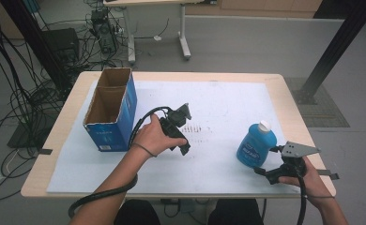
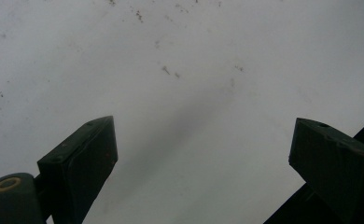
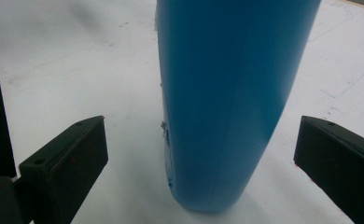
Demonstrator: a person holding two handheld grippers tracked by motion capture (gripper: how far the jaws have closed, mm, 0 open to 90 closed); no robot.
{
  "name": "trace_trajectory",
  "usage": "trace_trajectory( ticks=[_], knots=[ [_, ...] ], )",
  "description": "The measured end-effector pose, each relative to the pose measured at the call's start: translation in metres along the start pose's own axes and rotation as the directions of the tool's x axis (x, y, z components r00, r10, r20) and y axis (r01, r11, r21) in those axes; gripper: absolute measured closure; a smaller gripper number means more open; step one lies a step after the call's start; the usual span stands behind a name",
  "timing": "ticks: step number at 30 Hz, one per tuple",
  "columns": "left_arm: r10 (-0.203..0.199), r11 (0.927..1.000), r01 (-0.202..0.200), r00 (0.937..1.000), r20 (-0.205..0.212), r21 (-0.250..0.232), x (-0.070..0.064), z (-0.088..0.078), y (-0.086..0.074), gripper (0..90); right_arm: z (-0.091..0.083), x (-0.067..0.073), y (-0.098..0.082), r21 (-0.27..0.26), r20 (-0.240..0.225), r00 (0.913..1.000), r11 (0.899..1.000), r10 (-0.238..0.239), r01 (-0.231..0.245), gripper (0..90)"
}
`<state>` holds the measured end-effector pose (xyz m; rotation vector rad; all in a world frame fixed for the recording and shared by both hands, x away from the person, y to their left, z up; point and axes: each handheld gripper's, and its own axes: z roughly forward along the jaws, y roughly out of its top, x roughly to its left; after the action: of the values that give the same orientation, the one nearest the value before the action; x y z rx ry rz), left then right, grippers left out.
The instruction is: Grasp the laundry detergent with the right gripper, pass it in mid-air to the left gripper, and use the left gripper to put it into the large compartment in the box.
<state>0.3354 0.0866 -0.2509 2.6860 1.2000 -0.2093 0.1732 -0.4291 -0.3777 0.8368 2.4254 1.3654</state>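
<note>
Blue bottle (image 3: 227,93) stands centred between my right gripper (image 3: 203,154)'s spread jaws, ready for grasping, while my left gripper (image 2: 203,154) idles, jaws released, at frame centre.

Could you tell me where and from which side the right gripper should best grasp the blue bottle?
Probably the blue bottle's lower body, from the person's side: it stands upright between the right gripper's open jaws, its narrow edge facing the camera.
</note>
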Motion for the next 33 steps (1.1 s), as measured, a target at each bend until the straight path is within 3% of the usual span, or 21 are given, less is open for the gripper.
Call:
trace_trajectory(
  ticks=[20,33],
  knots=[
    [-0.002,1.0,0.002,1.0,-0.001,-0.008,0.002,-0.002,-0.001,8.3,0.014,-0.001,0.0,-0.026,0.007,0.9999,1.0,0.012,-0.011,2.6],
    [-0.006,1.0,0.006,1.0,-0.001,0.002,0.003,0.0,-0.002,8.3,0.022,-0.001,-0.006,-0.058,0.01,0.9989,0.997,0.045,-0.045,2.4]
  ],
)
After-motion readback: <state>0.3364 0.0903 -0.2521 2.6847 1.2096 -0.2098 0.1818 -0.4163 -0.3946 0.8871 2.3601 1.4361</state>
